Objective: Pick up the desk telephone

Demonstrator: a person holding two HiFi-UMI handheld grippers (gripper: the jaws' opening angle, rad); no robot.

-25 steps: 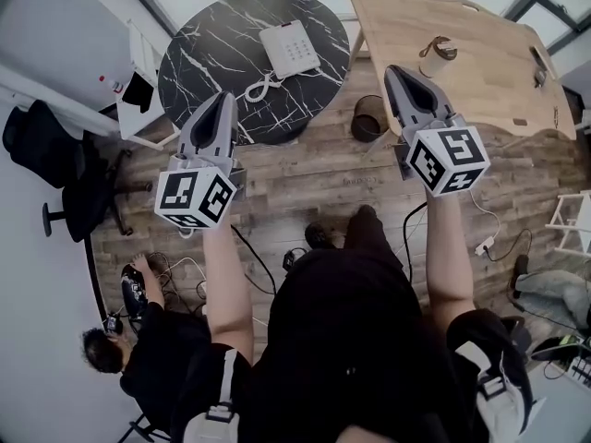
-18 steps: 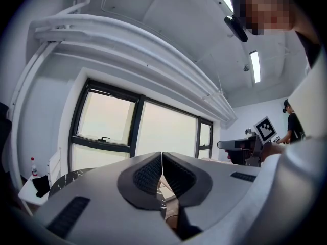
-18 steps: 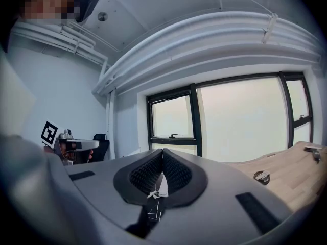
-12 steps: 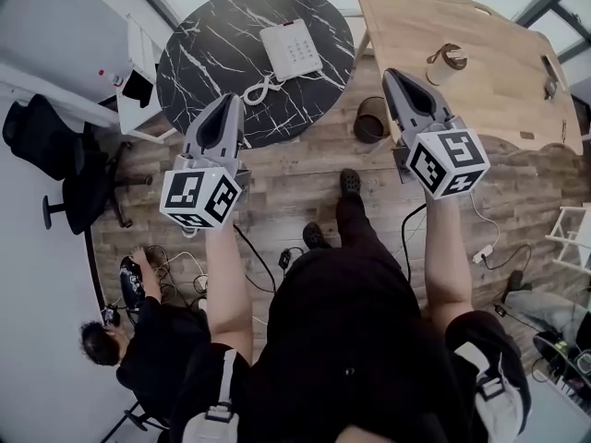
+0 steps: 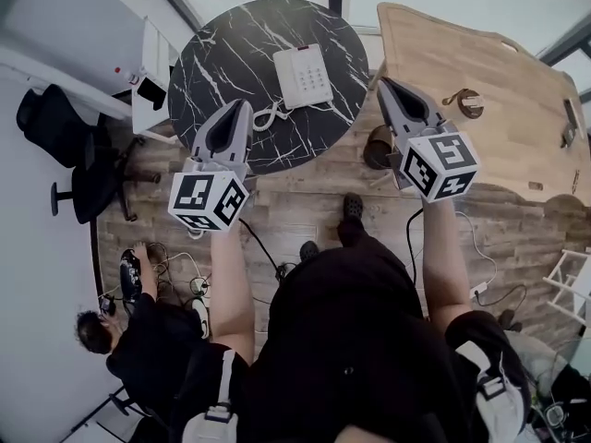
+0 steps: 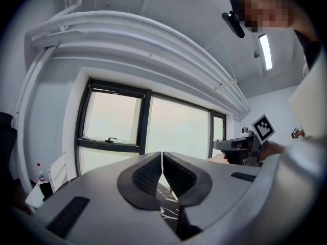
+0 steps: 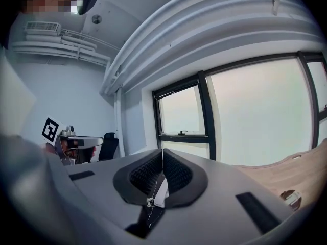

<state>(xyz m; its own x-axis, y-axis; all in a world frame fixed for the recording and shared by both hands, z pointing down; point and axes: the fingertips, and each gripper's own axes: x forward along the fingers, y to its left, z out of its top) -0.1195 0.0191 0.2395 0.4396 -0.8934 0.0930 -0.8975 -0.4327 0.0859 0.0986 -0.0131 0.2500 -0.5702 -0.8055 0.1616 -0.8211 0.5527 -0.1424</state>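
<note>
**Both grippers empty, phone ahead of them on the marble table**

My left gripper (image 5: 242,107) and right gripper (image 5: 383,83) both have their jaws pressed together with nothing between them. From the head view, the white desk telephone (image 5: 303,77) lies on the round black marble table (image 5: 222,53), between the two grippers and clear of both. Its coiled cord (image 5: 266,116) trails just beside my left gripper's tip. In the left gripper view my own jaws hide the phone, and only a sliver of veined tabletop (image 6: 166,212) shows beneath them. The right gripper view gives a white sliver under the jaws that I cannot identify. The wooden table (image 5: 499,100) to my right gripper's right runs off the frame edge.
</note>
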